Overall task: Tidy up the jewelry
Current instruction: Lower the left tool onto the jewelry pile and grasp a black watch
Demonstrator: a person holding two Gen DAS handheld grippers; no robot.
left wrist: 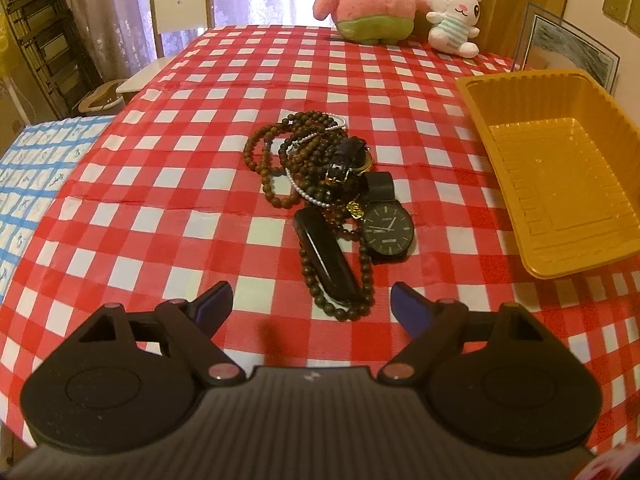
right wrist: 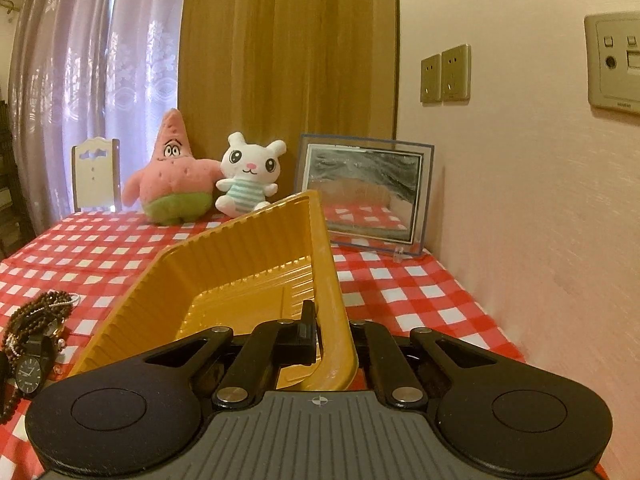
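One right tongs (right wrist: 330,340) pad apparently hidden behind tray (right wrist: 240,264) rim

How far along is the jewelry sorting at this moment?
Nothing is sorted yet: the yellow tray is empty, and the bead strands, black watch and black band lie heaped on the checked cloth. In hand: the right gripper is clamped on the tray's rim, while the left gripper hangs open before the pile. Every piece remains.
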